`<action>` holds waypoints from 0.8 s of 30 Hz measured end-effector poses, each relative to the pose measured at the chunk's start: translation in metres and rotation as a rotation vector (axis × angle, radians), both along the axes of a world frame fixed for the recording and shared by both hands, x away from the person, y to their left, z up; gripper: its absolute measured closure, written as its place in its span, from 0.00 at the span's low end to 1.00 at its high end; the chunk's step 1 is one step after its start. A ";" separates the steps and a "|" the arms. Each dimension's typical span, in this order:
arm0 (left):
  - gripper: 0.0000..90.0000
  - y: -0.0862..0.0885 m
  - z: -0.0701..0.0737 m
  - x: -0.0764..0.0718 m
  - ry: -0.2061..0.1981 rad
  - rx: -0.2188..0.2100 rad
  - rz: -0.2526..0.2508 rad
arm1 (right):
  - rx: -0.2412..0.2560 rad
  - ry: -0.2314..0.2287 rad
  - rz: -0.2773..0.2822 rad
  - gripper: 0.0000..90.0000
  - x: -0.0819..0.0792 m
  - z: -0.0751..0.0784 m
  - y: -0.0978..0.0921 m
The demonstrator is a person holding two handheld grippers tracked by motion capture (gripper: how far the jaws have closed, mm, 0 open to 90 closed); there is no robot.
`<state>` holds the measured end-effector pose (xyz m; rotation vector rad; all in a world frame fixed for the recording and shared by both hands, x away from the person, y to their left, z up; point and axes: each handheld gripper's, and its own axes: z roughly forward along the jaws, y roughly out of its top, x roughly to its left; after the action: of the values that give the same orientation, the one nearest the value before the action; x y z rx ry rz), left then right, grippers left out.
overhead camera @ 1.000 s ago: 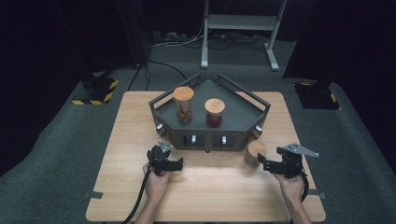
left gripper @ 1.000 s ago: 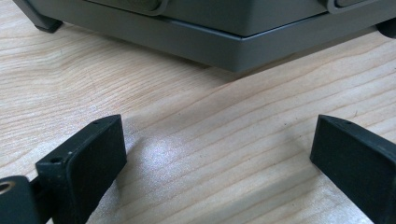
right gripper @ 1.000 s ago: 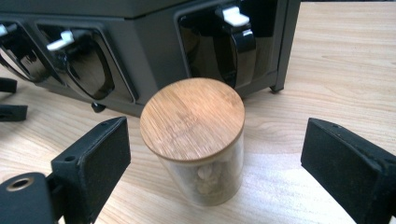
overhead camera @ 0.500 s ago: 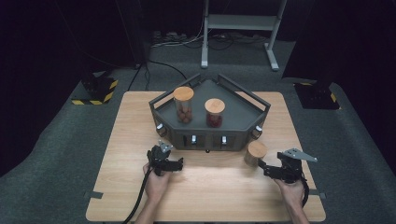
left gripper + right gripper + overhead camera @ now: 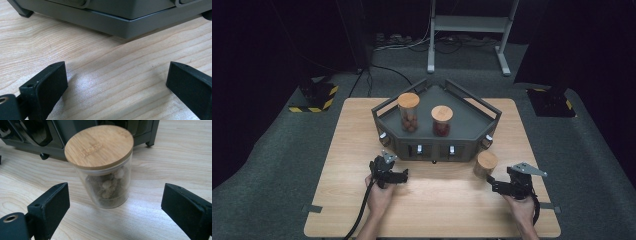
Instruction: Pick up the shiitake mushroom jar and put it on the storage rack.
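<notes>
In the high view, a dark grey tray (image 5: 472,131) sits at the far middle of the table (image 5: 347,150). Two lidded jars stand on the tray: a taller one (image 5: 408,112) toward its left and a shorter one (image 5: 442,120) just right of it. A third jar (image 5: 486,164) stands on the table just in front of the tray's right front corner. The right gripper (image 5: 493,183) lies nearer than this jar and slightly to its right, jaws apart and pointing toward it, not touching. The left gripper (image 5: 402,176) rests in front of the tray's left half, held in a hand (image 5: 379,199), jaws apart with nothing between them

In the left gripper view, both black jaws stand wide apart over bare wood, and the tray's front edge (image 5: 125,22) runs across just beyond them

In the right gripper view, the jar (image 5: 105,170) stands upright in front of the tray (image 5: 62,132), its wooden lid (image 5: 99,145) on, pale lumpy contents inside. It sits ahead of the open jaws, between their lines, clear of both
</notes>
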<state>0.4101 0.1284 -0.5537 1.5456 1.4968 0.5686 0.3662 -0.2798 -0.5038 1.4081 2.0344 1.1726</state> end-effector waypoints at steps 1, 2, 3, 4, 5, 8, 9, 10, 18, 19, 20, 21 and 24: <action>0.04 0.000 0.000 0.000 0.000 0.000 0.000 | -0.004 0.000 0.002 0.09 0.000 -0.001 0.001; 0.04 0.000 0.000 0.000 0.000 0.000 0.000 | -0.007 0.000 0.003 0.09 0.000 -0.002 0.002; 0.04 0.000 0.000 0.000 0.000 0.000 0.000 | -0.007 0.003 0.004 0.09 0.001 -0.003 0.002; 0.04 0.000 0.000 0.000 -0.001 -0.001 0.000 | -0.007 0.005 0.003 0.09 0.001 -0.004 0.003; 0.04 0.000 0.000 0.000 0.000 -0.001 0.001 | -0.009 0.007 0.004 0.09 0.001 -0.005 0.004; 0.04 0.000 0.000 0.000 0.000 0.000 0.000 | -0.013 0.010 0.006 0.09 0.002 -0.007 0.005; 0.04 0.000 0.000 0.000 0.000 0.000 0.000 | -0.014 0.011 0.005 0.09 0.003 -0.008 0.006; 0.04 0.000 0.000 0.000 0.000 0.000 0.000 | -0.014 0.012 0.005 0.09 0.003 -0.008 0.006; 0.04 0.000 0.000 0.000 -0.001 -0.001 0.001 | -0.020 0.021 0.001 0.09 0.007 -0.011 0.011; 0.04 0.000 0.000 0.000 0.000 -0.001 0.001 | -0.021 0.022 -0.001 0.09 0.008 -0.011 0.012; 0.04 0.000 0.000 0.000 0.000 0.000 0.000 | -0.022 0.023 -0.002 0.09 0.009 -0.012 0.012; 0.04 0.000 0.000 0.000 0.000 -0.001 0.000 | -0.024 0.025 -0.002 0.09 0.010 -0.012 0.012; 0.04 0.000 0.000 0.000 -0.001 -0.001 0.001 | -0.024 0.032 -0.006 0.09 0.013 -0.014 0.014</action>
<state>0.4101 0.1284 -0.5537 1.5442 1.4970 0.5685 0.3789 -0.2659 -0.5175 1.4289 2.0573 1.1260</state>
